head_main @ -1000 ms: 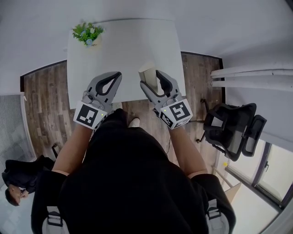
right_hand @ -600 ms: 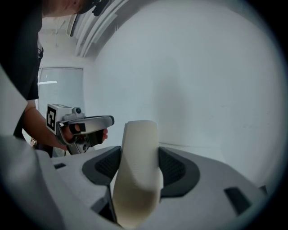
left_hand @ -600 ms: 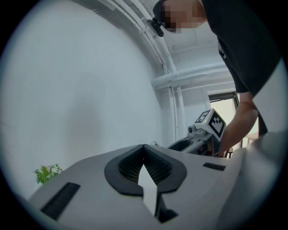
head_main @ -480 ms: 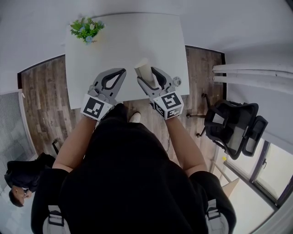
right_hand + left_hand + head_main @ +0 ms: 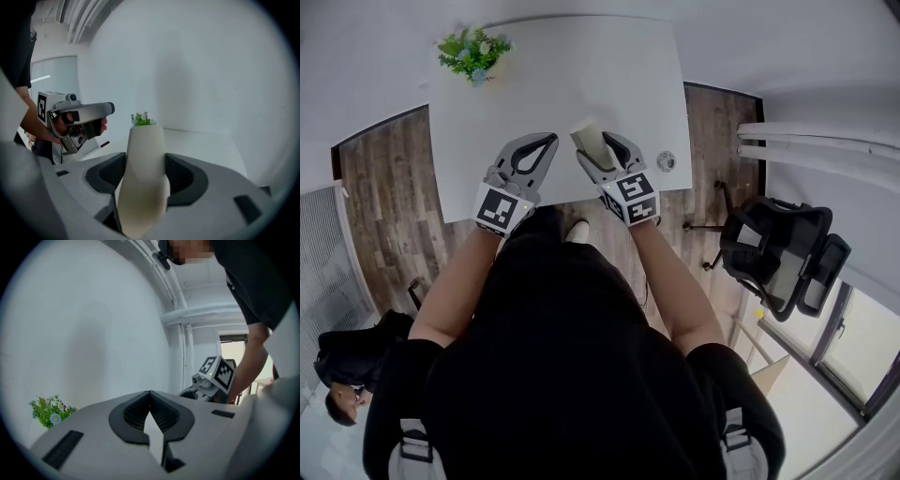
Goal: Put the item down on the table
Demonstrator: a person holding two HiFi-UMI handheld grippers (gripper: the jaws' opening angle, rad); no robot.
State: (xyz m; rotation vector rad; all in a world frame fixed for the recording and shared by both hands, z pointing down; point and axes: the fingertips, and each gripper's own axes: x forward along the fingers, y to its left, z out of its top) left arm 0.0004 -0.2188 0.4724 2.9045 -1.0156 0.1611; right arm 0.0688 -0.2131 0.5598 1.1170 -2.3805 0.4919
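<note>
My right gripper (image 5: 597,150) is shut on a cream-coloured vase-like item (image 5: 586,139), held over the near part of the white table (image 5: 534,84). In the right gripper view the item (image 5: 143,178) fills the space between the dark pads and stands up past them, with the right gripper (image 5: 144,171) closed on its sides. My left gripper (image 5: 541,150) hovers to the left of it, jaws shut with nothing between them. The left gripper (image 5: 150,404) shows its pads meeting at the tips in its own view.
A small potted plant (image 5: 473,54) stands at the table's far left corner. A small round object (image 5: 666,161) lies near the table's right edge. A black office chair (image 5: 778,262) sits on the wood floor to the right. A wall rises behind the table.
Both grippers have moved forward over the table's near edge. The right one carried the cream item with it, further in over the tabletop.
</note>
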